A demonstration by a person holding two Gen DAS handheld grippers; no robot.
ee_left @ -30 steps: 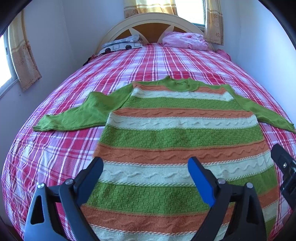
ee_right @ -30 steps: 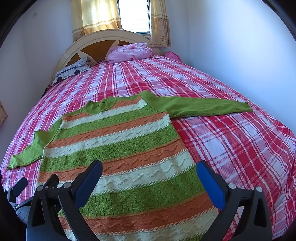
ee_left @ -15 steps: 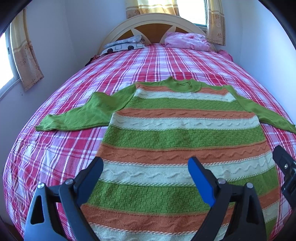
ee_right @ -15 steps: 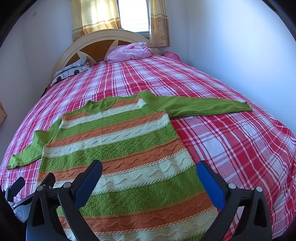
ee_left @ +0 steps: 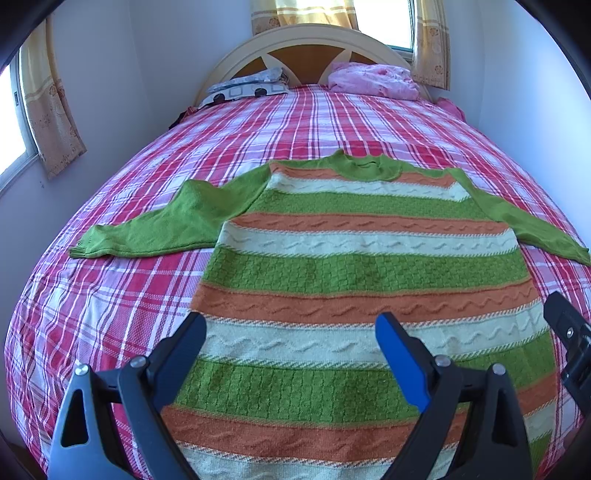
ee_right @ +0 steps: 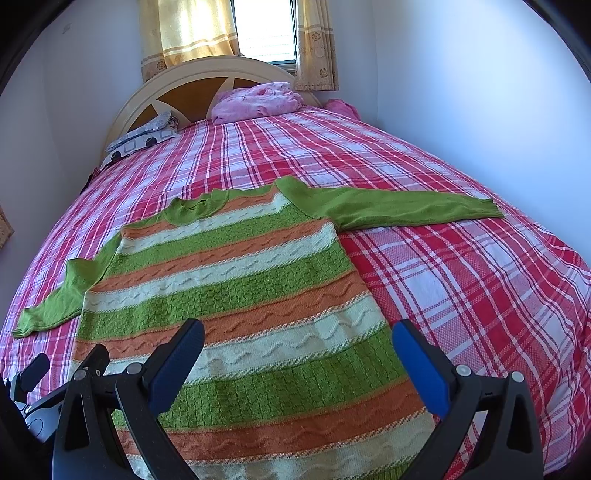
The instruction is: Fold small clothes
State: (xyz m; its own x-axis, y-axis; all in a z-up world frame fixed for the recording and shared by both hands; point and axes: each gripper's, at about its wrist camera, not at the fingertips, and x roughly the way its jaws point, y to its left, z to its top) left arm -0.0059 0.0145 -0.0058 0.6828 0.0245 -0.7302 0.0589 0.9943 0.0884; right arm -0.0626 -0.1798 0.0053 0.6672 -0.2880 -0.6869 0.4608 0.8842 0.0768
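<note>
Just above the hem end of the striped sweater (ee_left: 362,266), the left gripper (ee_left: 290,334) hangs with its two fingers spread wide apart and nothing between them, its black and blue pads framing the lower cream and green bands. Beside it, over the same end of the sweater but toward its right edge, the right gripper (ee_right: 297,341) is likewise wide apart and holds nothing; one of its fingers (ee_left: 567,332) shows at the right border of the left wrist view. The sweater itself lies flat and face up on the plaid bedspread (ee_left: 122,295), hem toward the cameras and green collar pointing away. Its bands of green, orange and cream run across the body. The left sleeve (ee_left: 155,229) stretches out from the sweater's shoulder across the plaid with a bend near the elbow, and the right sleeve (ee_right: 402,210) extends straight out from the other shoulder, cuff flat on the bedspread. Beyond the sweater's collar, a patterned pillow (ee_left: 247,88) and a bundle of pink bedding (ee_left: 373,79) sit against the curved headboard (ee_left: 314,40), and past that yellow curtains (ee_right: 184,33) hang at the window.
</note>
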